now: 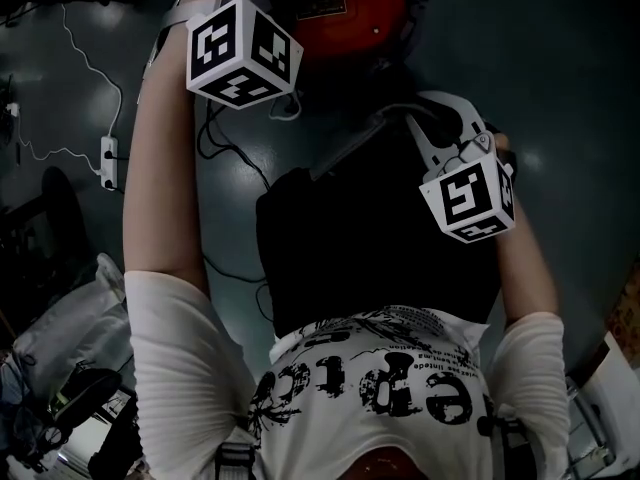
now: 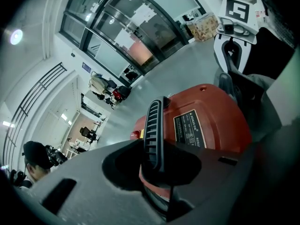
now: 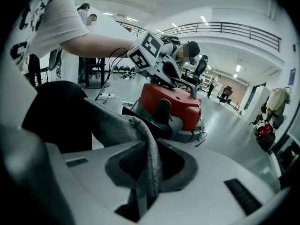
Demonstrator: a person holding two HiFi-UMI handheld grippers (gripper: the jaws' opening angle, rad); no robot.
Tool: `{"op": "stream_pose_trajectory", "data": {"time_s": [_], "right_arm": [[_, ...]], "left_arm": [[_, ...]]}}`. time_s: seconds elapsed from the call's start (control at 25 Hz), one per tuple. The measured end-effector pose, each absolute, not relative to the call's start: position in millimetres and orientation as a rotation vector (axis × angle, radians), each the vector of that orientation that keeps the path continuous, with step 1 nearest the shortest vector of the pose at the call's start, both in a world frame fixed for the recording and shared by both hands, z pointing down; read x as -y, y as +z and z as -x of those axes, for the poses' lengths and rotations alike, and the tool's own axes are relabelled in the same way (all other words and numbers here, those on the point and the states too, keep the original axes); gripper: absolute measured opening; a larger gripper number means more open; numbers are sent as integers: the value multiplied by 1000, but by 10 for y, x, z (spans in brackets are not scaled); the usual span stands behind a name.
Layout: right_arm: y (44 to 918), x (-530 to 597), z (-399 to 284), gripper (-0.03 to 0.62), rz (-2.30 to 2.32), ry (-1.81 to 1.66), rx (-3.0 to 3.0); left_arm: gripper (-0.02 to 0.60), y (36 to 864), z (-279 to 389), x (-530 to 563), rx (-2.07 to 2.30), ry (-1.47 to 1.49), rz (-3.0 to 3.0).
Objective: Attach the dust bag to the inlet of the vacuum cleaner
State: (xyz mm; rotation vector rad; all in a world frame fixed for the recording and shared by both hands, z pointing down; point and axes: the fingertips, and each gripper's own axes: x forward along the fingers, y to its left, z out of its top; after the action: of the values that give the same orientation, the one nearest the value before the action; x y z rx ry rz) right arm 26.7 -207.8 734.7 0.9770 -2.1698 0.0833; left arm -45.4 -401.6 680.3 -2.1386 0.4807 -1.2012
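Observation:
The red vacuum cleaner (image 1: 345, 3) stands on the floor at the top of the head view. My left gripper (image 2: 157, 170) is shut on its black ribbed handle (image 2: 153, 125), above the red body (image 2: 211, 121). The dark cloth dust bag (image 1: 370, 248) hangs in front of the person between the vacuum and the white shirt. My right gripper (image 3: 145, 177) is shut on a fold of the bag's mesh fabric (image 3: 147, 149), with the vacuum (image 3: 171, 100) just beyond it. The inlet is hidden behind the bag.
A white power strip (image 1: 108, 163) with its cable lies on the grey floor at the left, and black cables (image 1: 225, 138) run beside the vacuum. Plastic bags (image 1: 65, 338) sit at the lower left. People (image 2: 35, 156) and office chairs are far off in the hall.

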Motion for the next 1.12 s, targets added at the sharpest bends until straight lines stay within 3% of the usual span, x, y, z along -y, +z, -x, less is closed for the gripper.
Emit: {"op": "stream_pose_trajectory", "data": {"time_s": [0.56,0.76,1.0,1.04,1.12], "right_arm": [[7293,2054,-251,54,-987,158,2224],[6879,2006,-306,58,-1122,52,2289],[6089,2255,-668,57,-1675,121,2478],[6049,2281,-690,57,-1713,129,2481],[6021,2327,-653,55,-1741,130,2476]], "left_arm": [[121,6715,496,3956,-571,-1092,2151],[121,6361,656,3613,-697,-905,2349],[120,5951,730,2920,-1041,-498,2641],[106,5922,770,2818,-1159,-371,2730],[9,5907,919,2697,-1399,-177,2840]]}}
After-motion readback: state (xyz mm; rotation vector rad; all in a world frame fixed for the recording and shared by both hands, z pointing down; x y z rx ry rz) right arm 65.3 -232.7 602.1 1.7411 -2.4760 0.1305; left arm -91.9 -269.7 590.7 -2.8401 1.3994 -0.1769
